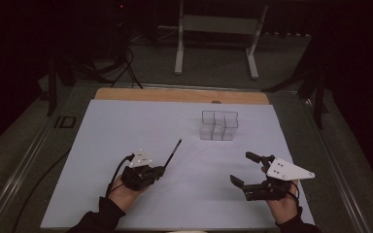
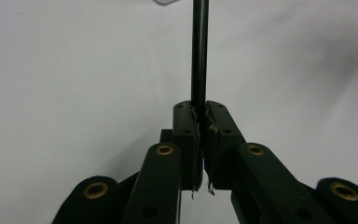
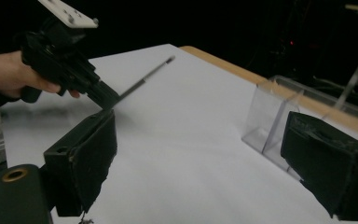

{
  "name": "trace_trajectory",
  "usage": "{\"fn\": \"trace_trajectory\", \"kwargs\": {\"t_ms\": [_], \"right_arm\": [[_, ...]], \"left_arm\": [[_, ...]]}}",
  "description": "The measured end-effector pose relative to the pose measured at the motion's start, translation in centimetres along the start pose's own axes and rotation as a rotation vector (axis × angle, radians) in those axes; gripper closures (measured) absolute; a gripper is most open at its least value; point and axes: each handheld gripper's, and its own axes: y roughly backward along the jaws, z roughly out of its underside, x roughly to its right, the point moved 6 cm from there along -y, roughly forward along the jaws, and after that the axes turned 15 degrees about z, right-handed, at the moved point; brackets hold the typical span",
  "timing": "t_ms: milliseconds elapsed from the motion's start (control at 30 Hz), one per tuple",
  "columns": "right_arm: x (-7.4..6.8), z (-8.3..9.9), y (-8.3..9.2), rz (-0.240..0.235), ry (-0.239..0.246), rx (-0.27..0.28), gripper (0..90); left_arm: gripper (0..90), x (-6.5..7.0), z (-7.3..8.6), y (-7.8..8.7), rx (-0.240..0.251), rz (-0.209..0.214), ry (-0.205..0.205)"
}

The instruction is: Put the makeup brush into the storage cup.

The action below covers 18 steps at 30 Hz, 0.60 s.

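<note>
White sheet [image 1: 175,194] spread over most of the worktop, a strip of bare wood [image 1: 175,94] left along the far edge. Toward the far right corner of the sheet, a clear plastic organizer [image 1: 218,125] split into compartments, well apart from both hands.

Near the front edge, right of centre: right gripper [image 1: 246,170], jaws spread wide, nothing between them. From its own view, the two black pads [image 3: 93,158] far apart, with the organizer [image 3: 270,121] past the gap and its clear walls catching light.

Near the front edge, left of centre: left gripper [image 1: 161,171], clamped tight on the near end of a thin black rod [image 1: 172,153]. In the high view, rod slanting away toward the far right, its tip over the middle of the sheet. In the left gripper view, rod [image 2: 199,51] running straight out between the closed pads [image 2: 186,126], up to the top edge. In the right gripper view, left gripper [image 3: 103,97] seen side-on in a hand [image 3: 9,74], rod [image 3: 144,79] lifted off the sheet at a shallow tilt, tip pale and slightly blurred. Whether the tip touches the sheet: cannot tell.
</note>
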Motion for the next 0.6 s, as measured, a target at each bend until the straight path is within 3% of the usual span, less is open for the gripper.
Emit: {"fn": "trace_trajectory", "kwargs": {"t_ms": [167, 300, 500, 600], "right_arm": [[-0.2, -1.5, 0.0, -0.011, 0.016, 0.003, 10.0], [-0.2, -3.4, -0.5, -0.020, 0.002, 0.019, 9.6], [-0.6, -5.3, -1.6, -0.064, 0.017, 0.015, 9.6], [-0.7, -5.9, -2.2, -0.048, 0.016, 0.014, 9.6]], "left_arm": [[85.4, 0.0, -0.1, 0.1, 0.004, 0.004, 0.004], [85.4, 0.0, -0.1, 0.2, 0.013, -0.003, 0.000], [85.4, -0.1, 0.0, 0.2, 0.012, -0.004, 0.001], [85.4, -0.1, 0.0, 0.1, 0.014, -0.004, 0.000]]}}
